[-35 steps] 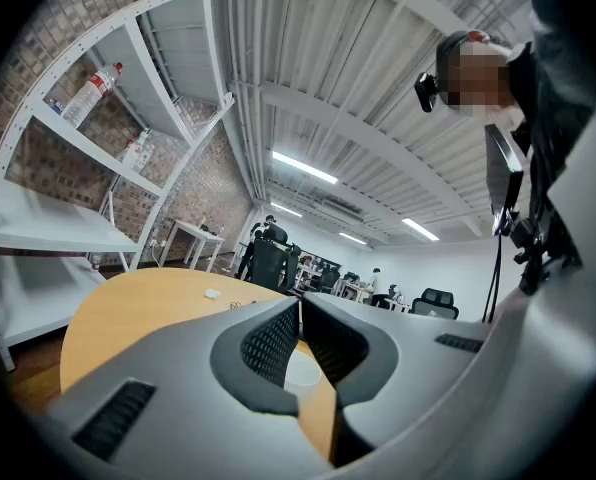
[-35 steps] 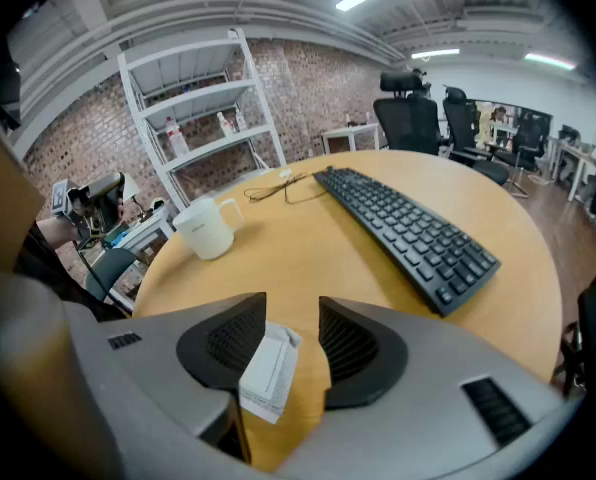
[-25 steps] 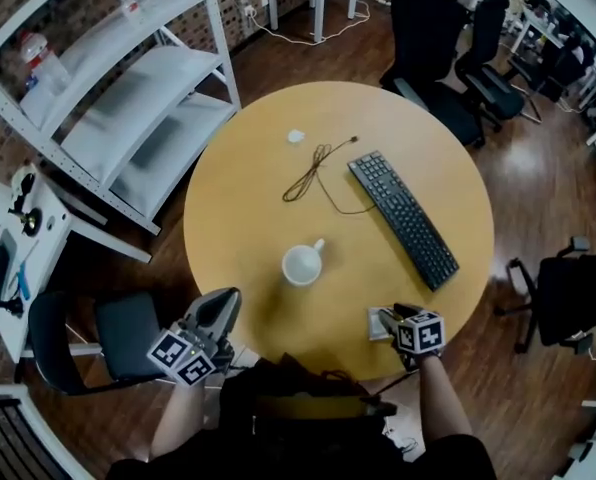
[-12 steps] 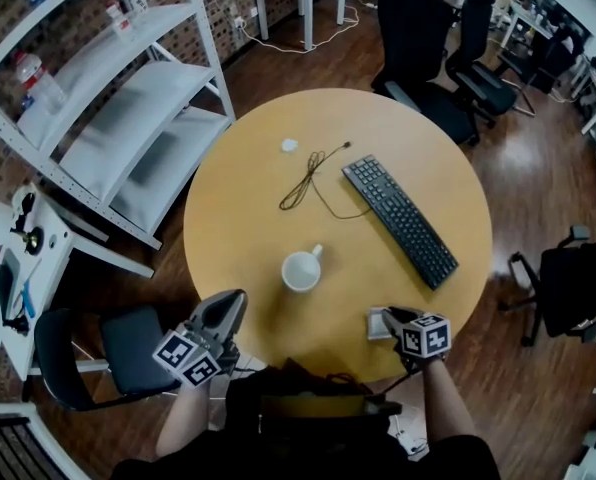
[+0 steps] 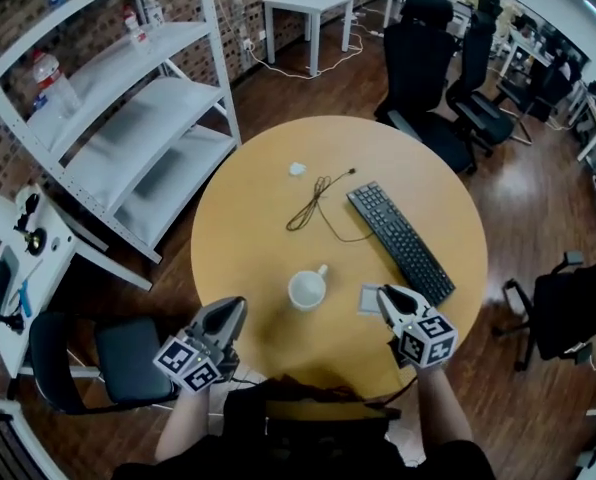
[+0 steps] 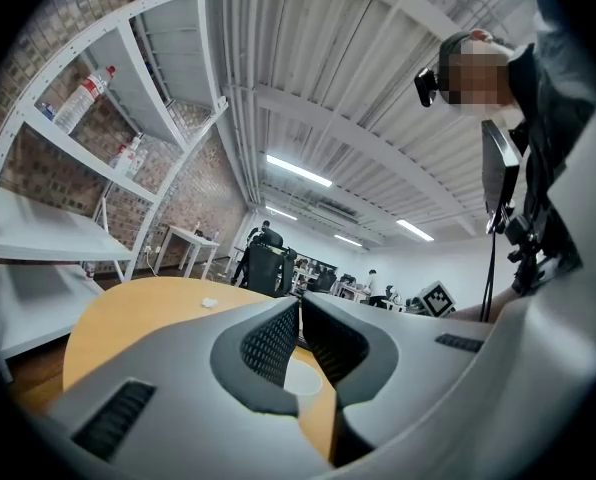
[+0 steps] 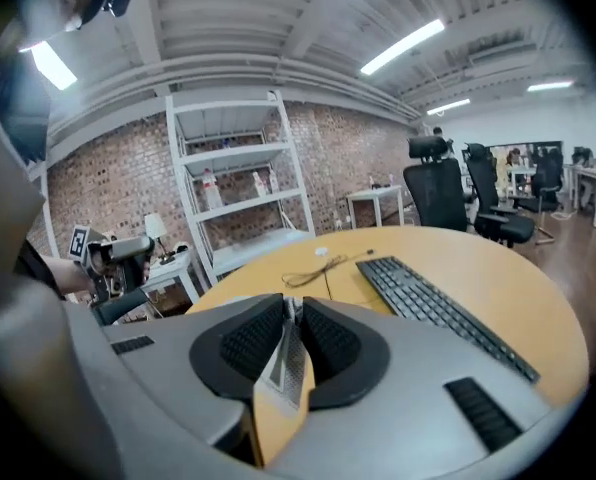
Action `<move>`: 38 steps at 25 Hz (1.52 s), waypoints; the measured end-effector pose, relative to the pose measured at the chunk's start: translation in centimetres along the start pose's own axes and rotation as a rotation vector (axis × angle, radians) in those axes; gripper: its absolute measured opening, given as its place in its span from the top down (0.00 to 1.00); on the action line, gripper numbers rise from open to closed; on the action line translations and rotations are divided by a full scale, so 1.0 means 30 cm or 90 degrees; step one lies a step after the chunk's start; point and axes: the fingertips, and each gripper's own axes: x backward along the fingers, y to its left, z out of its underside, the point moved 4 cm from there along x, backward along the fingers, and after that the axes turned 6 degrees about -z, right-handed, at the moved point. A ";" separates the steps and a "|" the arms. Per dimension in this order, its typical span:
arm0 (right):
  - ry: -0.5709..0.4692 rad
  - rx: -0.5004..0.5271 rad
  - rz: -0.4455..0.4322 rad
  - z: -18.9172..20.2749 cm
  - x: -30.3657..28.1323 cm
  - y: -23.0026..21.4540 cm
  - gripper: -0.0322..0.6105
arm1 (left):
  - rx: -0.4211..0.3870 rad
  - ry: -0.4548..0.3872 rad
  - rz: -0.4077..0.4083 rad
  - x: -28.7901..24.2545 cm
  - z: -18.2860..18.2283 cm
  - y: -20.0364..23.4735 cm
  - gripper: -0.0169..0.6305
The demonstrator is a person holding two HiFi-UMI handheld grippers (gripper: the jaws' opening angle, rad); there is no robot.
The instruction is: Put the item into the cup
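Note:
A white cup (image 5: 307, 289) with a handle stands on the round wooden table (image 5: 258, 238), near its front. My right gripper (image 5: 383, 294) is just right of the cup, and its jaws are closing on a flat grey square item (image 5: 369, 299). In the right gripper view that thin item (image 7: 289, 360) stands edge-on between the pads of the right gripper (image 7: 293, 309), which press on it. My left gripper (image 5: 235, 307) hovers at the table's front-left edge, shut and holding nothing. In the left gripper view the cup (image 6: 304, 376) shows white beyond the left gripper (image 6: 300, 311).
A black keyboard (image 5: 402, 242) lies diagonally right of the cup. A dark cable (image 5: 313, 193) and a small white object (image 5: 297, 169) lie farther back. White shelving (image 5: 128, 118) stands to the left, office chairs (image 5: 433, 58) behind the table, and another chair (image 5: 128, 348) at the front left.
My right gripper has closed on the flat grey item at the table's near edge and carried it forward to just right of the cup. The left gripper has hardly moved.

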 end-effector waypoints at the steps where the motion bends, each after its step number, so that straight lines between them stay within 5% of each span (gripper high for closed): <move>1: -0.020 0.012 -0.012 -0.044 -0.022 0.021 0.86 | -0.002 -0.006 -0.008 0.014 -0.007 0.009 0.97; 8: -0.082 0.092 -0.083 -0.243 -0.190 0.169 0.86 | -0.008 -0.048 -0.091 0.154 -0.047 0.090 0.97; 19: -0.079 0.168 -0.104 -0.158 -0.374 0.261 0.86 | 0.000 -0.065 -0.208 0.372 -0.027 0.148 0.97; 23: -0.079 0.117 -0.129 -0.086 -0.380 0.273 0.74 | 0.004 -0.055 -0.220 0.409 -0.017 0.158 0.97; 38: -0.177 0.110 -0.057 -0.200 -0.154 0.191 0.74 | -0.024 -0.049 -0.125 0.237 -0.054 0.112 0.97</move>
